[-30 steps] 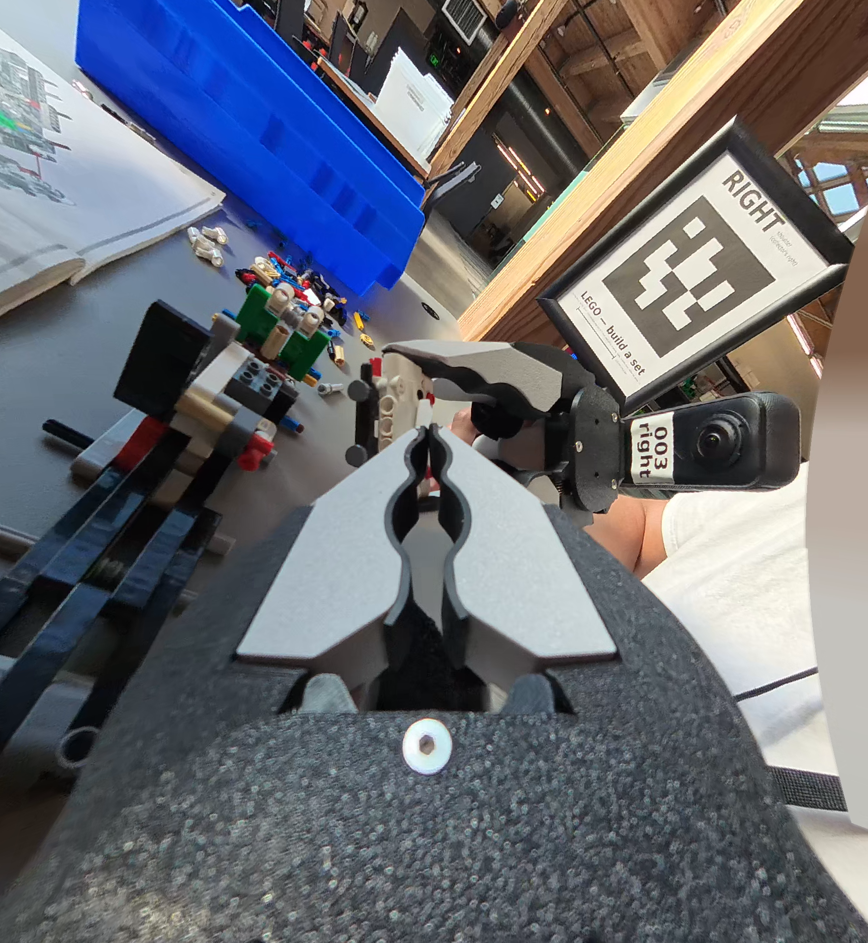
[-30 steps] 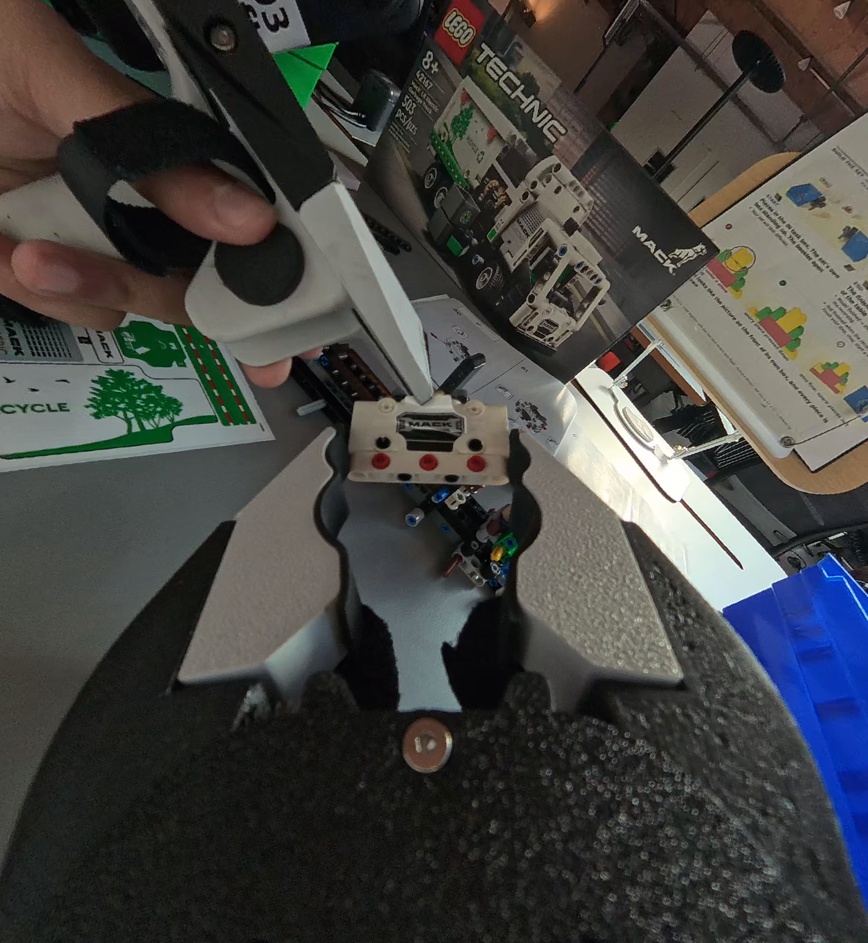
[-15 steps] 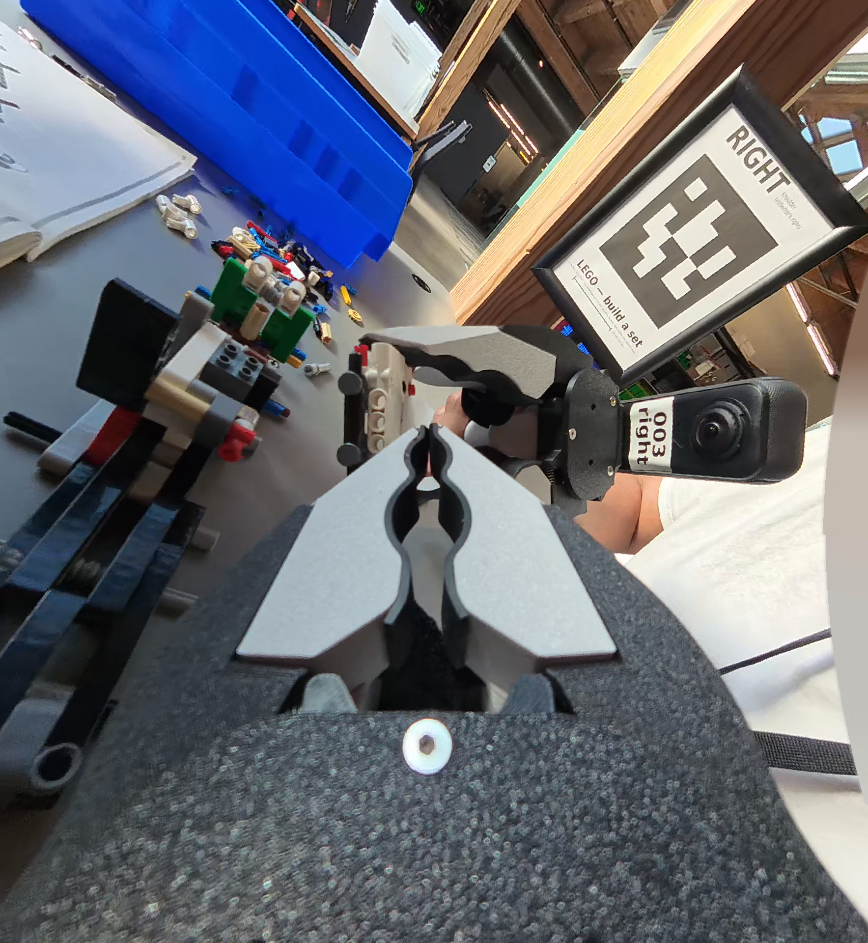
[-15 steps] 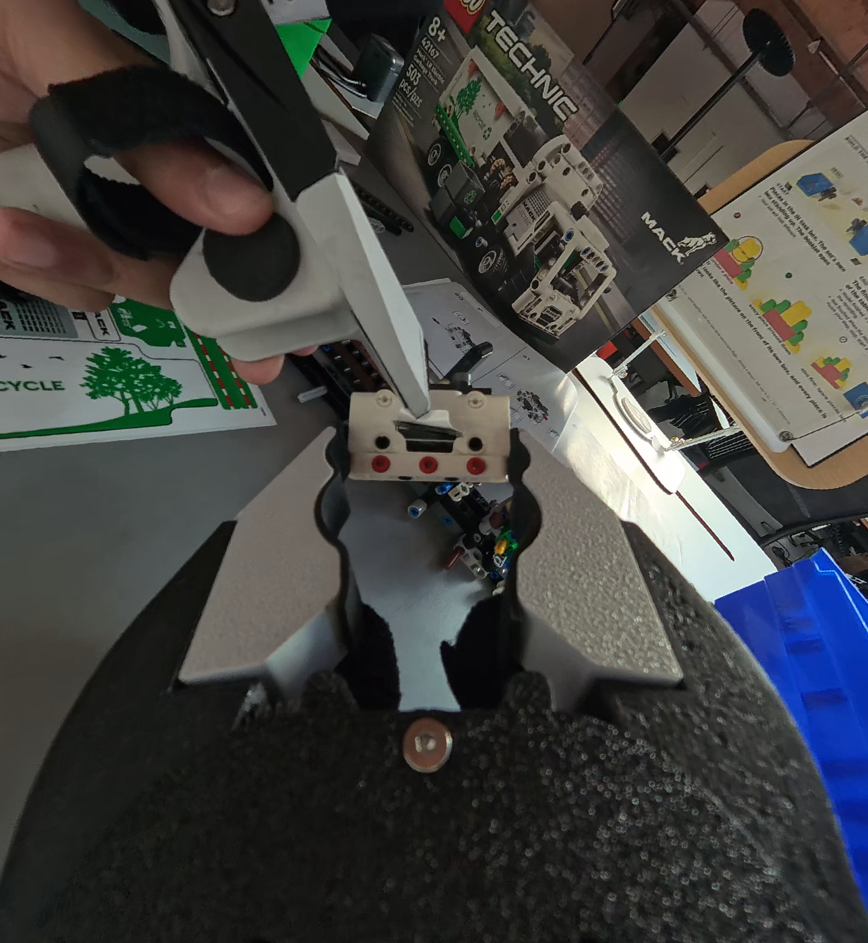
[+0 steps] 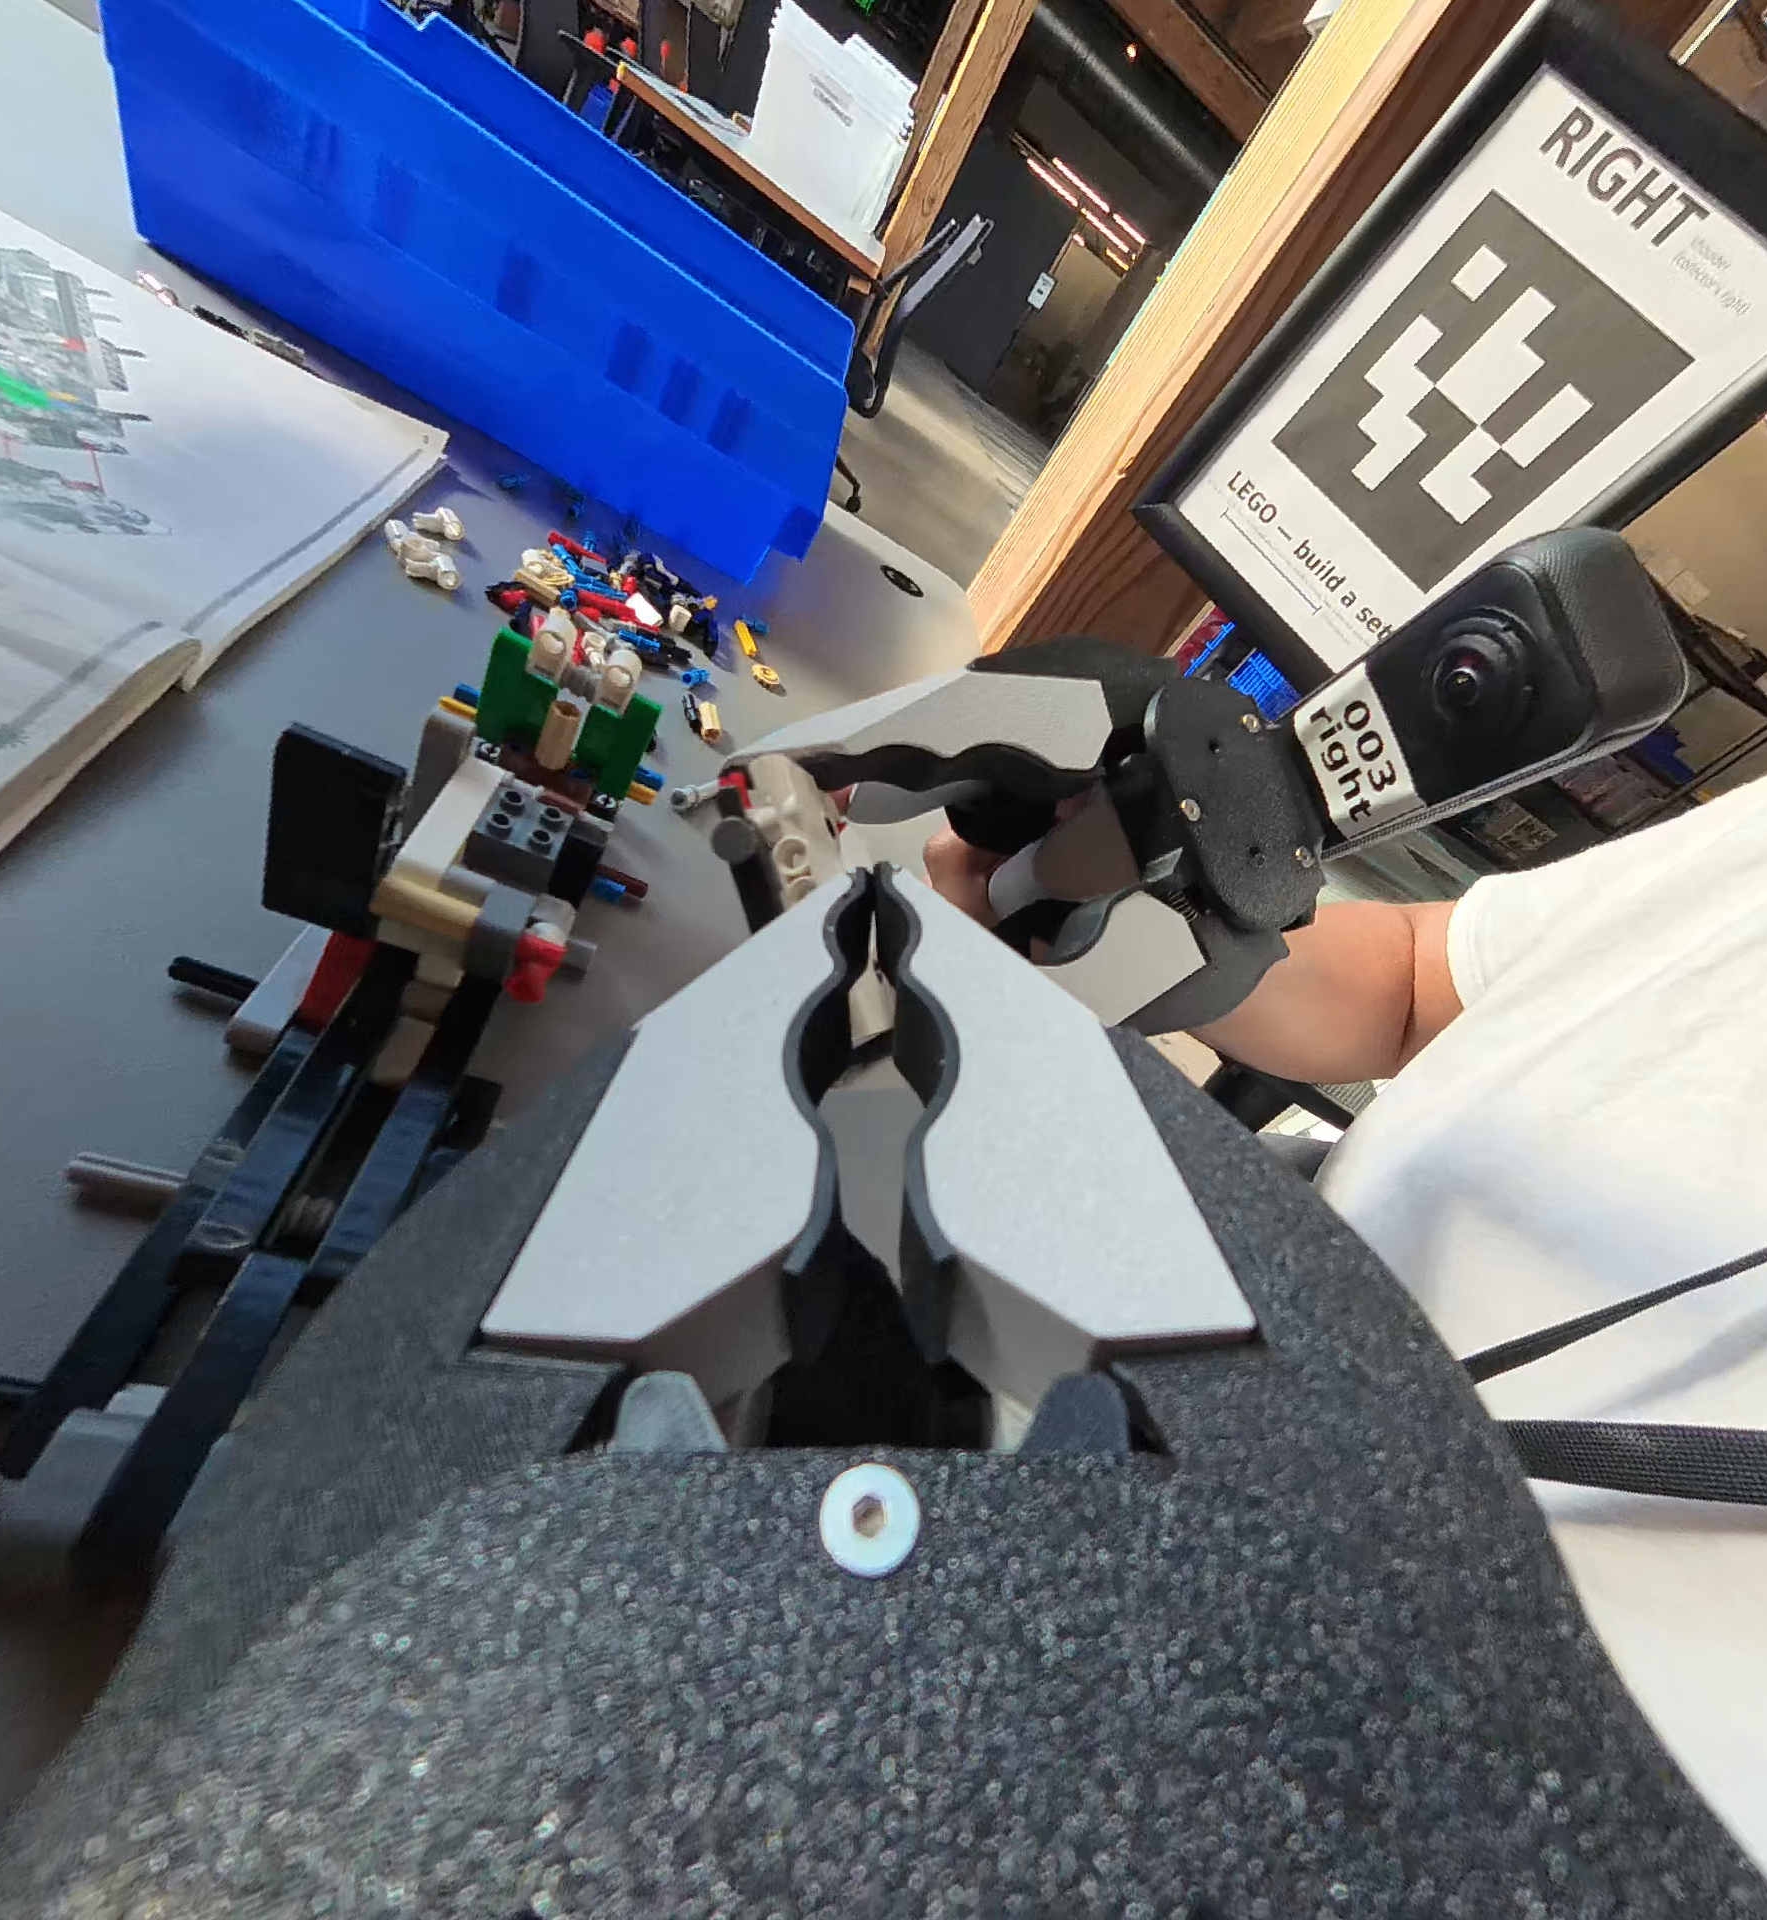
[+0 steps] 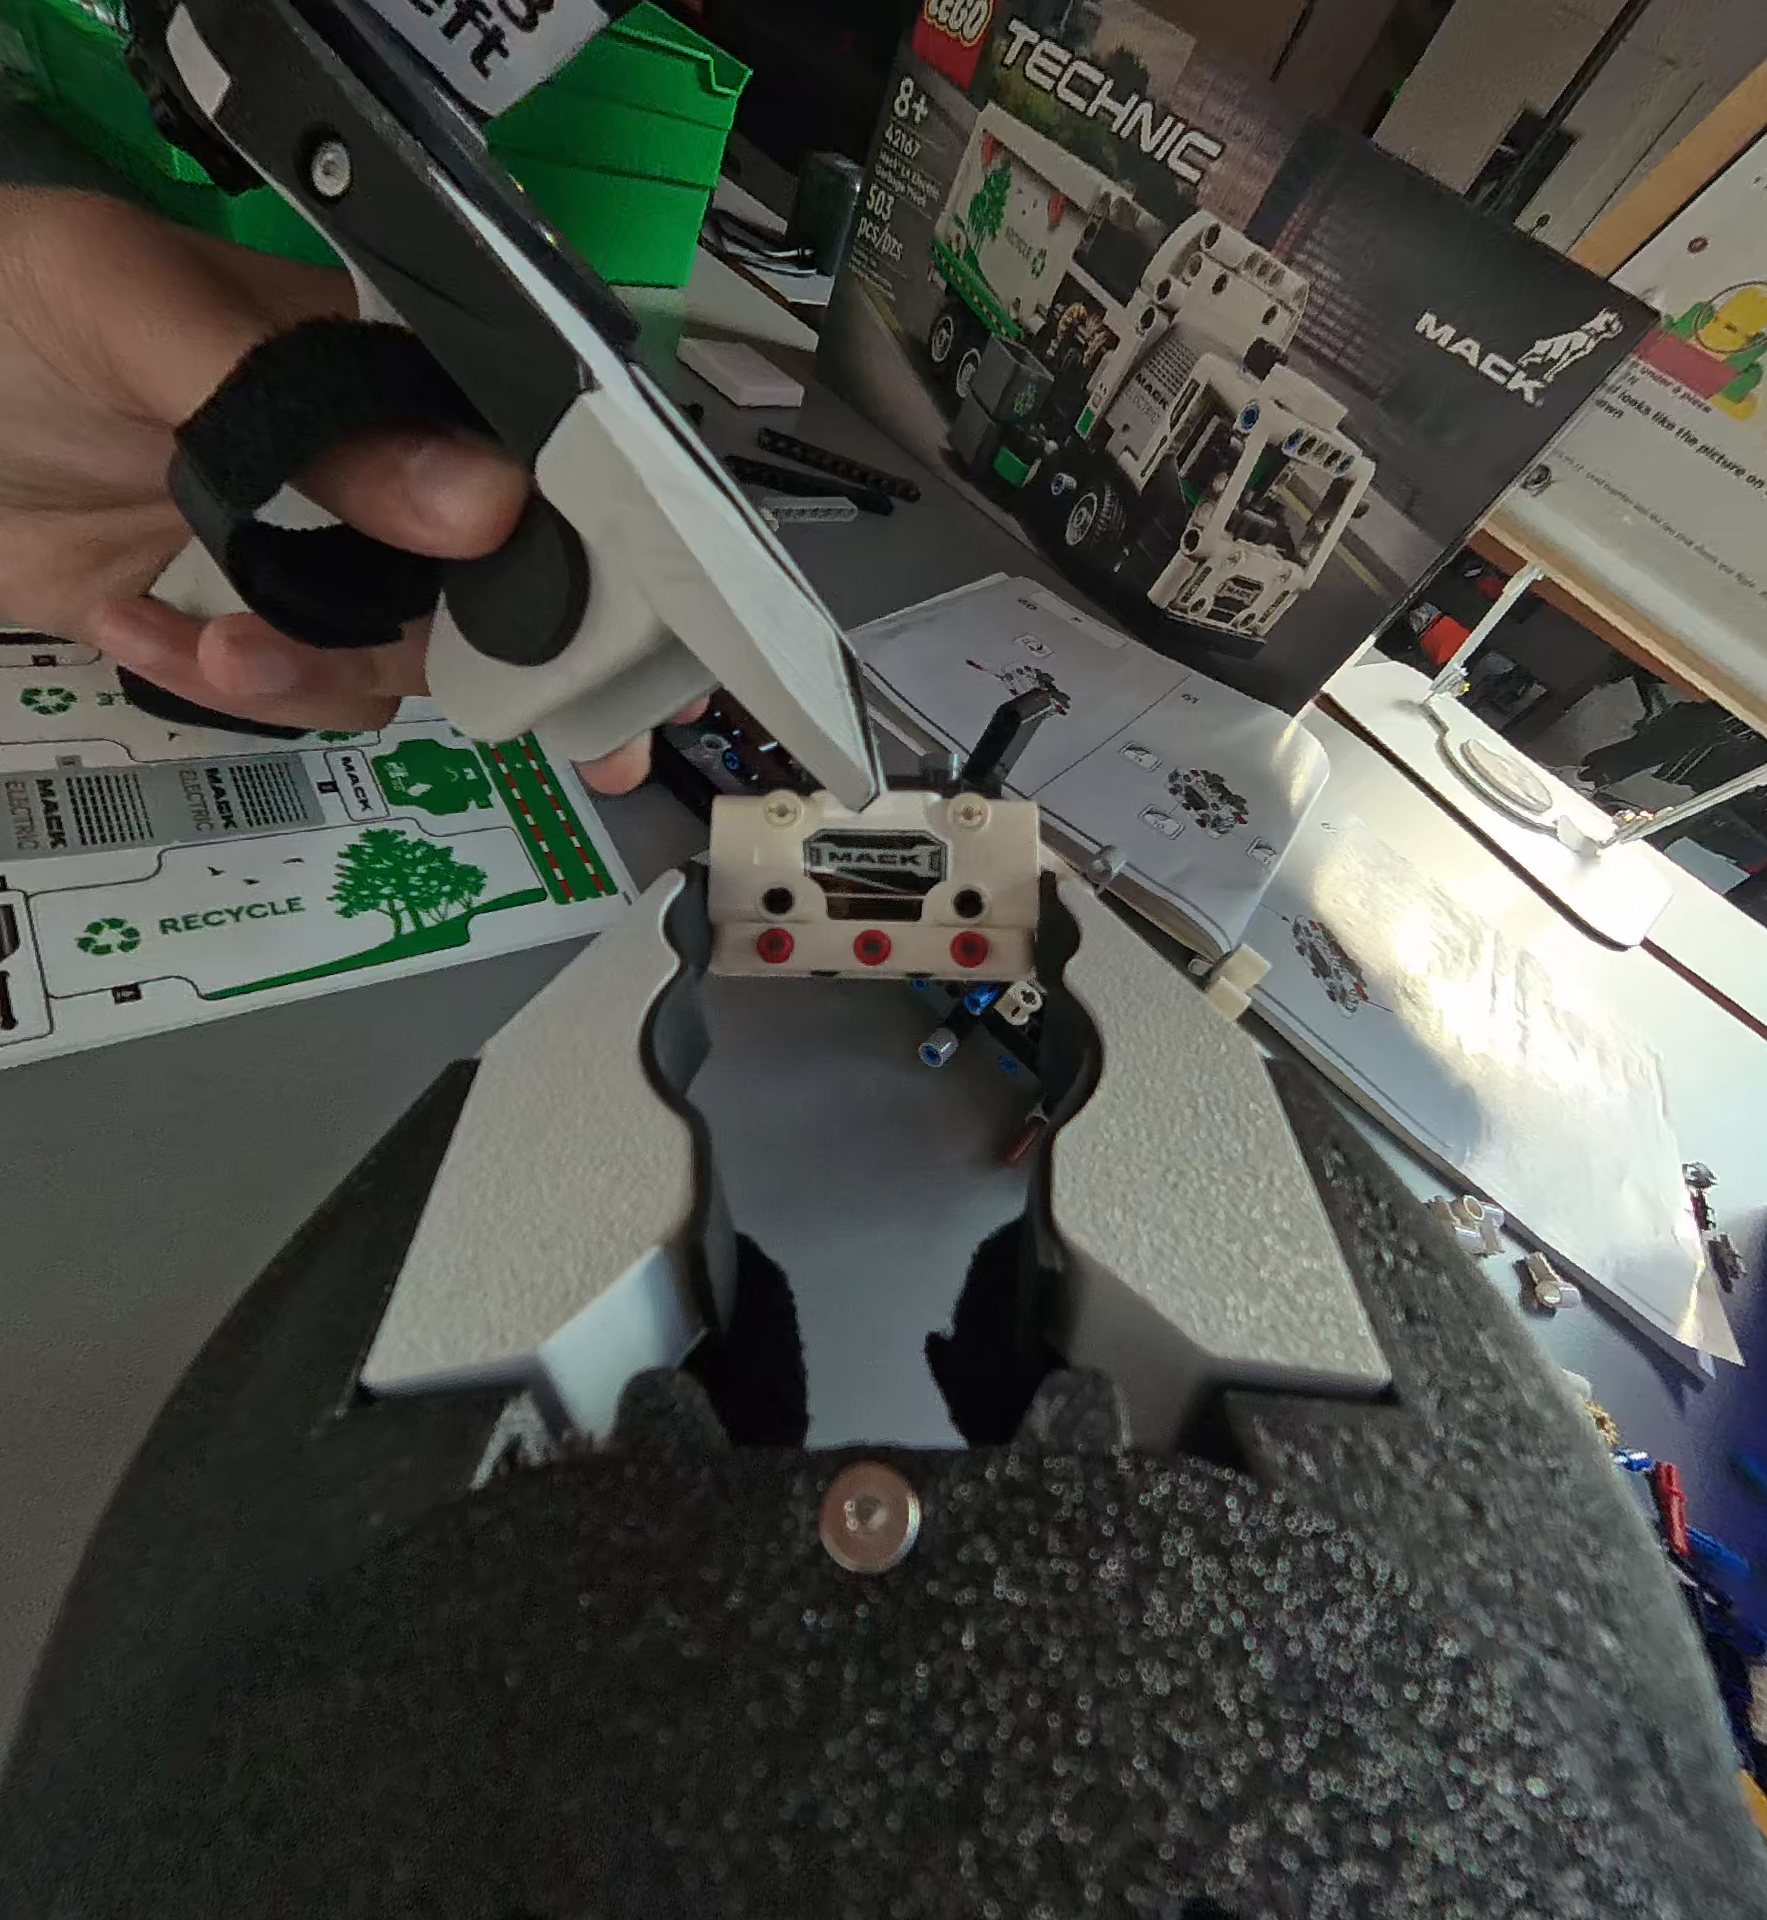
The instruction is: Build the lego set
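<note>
On a grey table [image 6: 183,1122] edged by a sticker sheet [image 6: 235,852] and open manual [image 6: 1378,935], the right gripper [image 6: 874,904] pinches a white brick assembly [image 6: 874,883] by its ends. The left gripper [image 5: 874,883], pressed together, touches its top edge.

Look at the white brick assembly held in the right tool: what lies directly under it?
Under the white brick assembly, on the grey table, lie a few small loose pins, blue and grey-blue. The right tool hides anything farther right.
</note>
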`<control>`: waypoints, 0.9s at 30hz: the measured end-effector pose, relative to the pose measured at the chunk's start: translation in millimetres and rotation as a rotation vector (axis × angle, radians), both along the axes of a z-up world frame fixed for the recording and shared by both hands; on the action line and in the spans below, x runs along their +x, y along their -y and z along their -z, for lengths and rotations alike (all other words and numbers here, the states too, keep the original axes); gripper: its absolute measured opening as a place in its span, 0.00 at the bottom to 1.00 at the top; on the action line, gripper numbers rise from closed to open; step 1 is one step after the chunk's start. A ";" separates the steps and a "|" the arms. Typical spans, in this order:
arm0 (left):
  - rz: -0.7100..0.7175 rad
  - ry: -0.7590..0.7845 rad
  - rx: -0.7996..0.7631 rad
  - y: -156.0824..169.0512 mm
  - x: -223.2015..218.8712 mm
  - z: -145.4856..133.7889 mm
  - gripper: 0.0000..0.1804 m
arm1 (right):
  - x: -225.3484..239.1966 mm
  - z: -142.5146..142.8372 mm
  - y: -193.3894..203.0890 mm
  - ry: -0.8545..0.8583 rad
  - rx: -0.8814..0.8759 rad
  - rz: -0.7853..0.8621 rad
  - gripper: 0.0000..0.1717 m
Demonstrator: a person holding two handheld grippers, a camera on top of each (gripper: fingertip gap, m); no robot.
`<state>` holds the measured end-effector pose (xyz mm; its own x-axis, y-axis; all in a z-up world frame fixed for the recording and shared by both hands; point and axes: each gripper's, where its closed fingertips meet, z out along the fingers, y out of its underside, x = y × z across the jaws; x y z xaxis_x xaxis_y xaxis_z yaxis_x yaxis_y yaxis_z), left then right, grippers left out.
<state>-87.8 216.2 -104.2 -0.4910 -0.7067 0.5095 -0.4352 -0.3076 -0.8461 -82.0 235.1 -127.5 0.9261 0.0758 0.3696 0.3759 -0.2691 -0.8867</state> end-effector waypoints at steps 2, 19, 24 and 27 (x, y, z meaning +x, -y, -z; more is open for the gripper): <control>0.004 0.005 0.021 -0.9 -0.5 -0.9 0.00 | -1.8 3.1 2.0 0.028 -0.020 0.009 0.37; 0.301 0.083 0.260 39.5 -34.3 -9.9 0.00 | -44.2 -26.3 61.1 -1.068 -0.442 -0.527 0.35; 0.315 0.133 0.305 46.5 -40.1 -15.7 0.00 | -85.5 -24.5 69.5 -1.333 -0.661 -0.712 0.33; 0.334 0.159 0.341 50.1 -44.8 -17.6 0.00 | -87.0 -33.0 62.4 -1.430 -0.604 -0.747 0.20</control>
